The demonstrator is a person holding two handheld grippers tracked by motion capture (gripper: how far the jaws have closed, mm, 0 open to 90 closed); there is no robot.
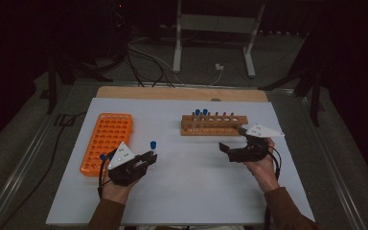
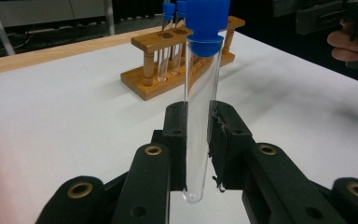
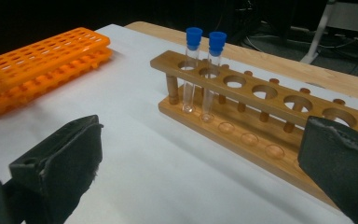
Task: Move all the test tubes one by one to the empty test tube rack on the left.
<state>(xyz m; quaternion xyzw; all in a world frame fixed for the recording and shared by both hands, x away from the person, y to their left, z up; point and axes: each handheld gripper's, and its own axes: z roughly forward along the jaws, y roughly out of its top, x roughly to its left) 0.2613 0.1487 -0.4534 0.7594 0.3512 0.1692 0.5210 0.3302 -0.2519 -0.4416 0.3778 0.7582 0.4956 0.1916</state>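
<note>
Overhead plus tongs cams; shared wooden rack (image 1: 214, 124)

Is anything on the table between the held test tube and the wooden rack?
Nothing visible. The left gripper clamps the test tube upright, and only bare white tabletop lies between it and the wooden rack.

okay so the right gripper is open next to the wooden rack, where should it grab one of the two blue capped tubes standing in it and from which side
Probably the bare glass just under the blue cap, above the rack's top bar. The two tubes stand upright side by side in end holes of the wooden rack, so jaws closing along the row would hit the neighbour. Bring the right gripper in level from the rack's long front side, then lift straight up.
</note>
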